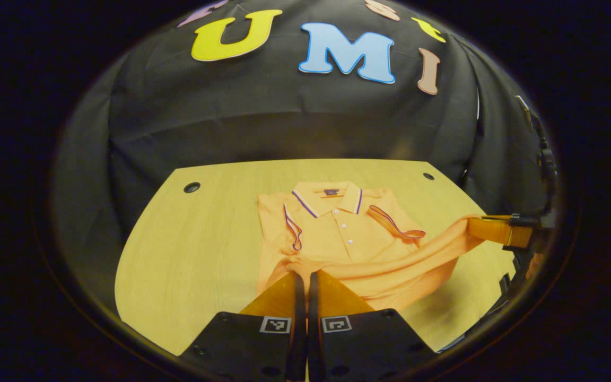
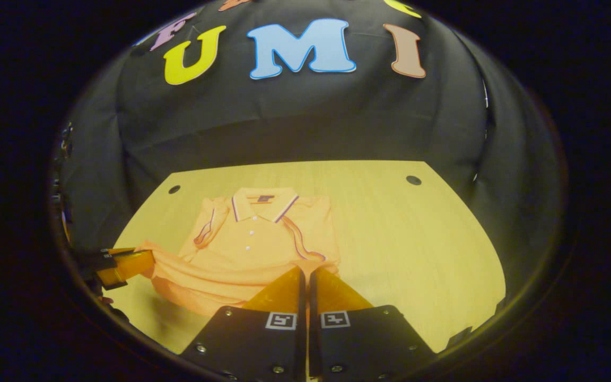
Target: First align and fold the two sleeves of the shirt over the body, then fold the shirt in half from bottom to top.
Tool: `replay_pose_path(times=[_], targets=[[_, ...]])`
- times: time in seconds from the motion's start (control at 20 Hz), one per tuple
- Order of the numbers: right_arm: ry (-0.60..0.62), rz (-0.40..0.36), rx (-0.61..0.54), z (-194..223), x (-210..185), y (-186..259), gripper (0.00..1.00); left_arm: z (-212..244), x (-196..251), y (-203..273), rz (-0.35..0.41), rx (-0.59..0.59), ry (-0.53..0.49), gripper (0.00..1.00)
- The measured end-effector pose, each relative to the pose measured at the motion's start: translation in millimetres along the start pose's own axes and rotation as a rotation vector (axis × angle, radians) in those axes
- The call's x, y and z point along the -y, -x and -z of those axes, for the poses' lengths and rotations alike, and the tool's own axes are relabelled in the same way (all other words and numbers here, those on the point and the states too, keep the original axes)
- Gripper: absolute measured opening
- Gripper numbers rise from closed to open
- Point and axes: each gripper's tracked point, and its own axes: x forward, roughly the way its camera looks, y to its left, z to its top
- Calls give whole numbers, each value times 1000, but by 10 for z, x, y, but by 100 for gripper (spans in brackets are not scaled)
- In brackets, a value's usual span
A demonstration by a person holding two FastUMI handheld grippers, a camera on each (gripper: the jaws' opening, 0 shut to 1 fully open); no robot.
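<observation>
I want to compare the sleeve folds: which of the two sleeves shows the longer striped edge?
The sleeve on the right gripper's side: its striped edge slants far across the shirt; the other sleeve's is shorter.

Recording booth, black cloth wall (image 1: 284,122), wooden table (image 1: 204,239)

In the left gripper view, bare table (image 1: 199,249) lies left of the shirt (image 1: 337,233) and along the far edge. The raised hem, stretched toward the other hand-held gripper (image 1: 488,228), bars the near right.
</observation>
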Motion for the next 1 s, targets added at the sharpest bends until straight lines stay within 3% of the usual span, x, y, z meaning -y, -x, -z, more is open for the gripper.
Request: replay_pose_path(times=[1.0], targets=[[89, 67, 31, -976, 30, -1307, 2, -1028, -403, -1520, -14, 111, 16, 7]])
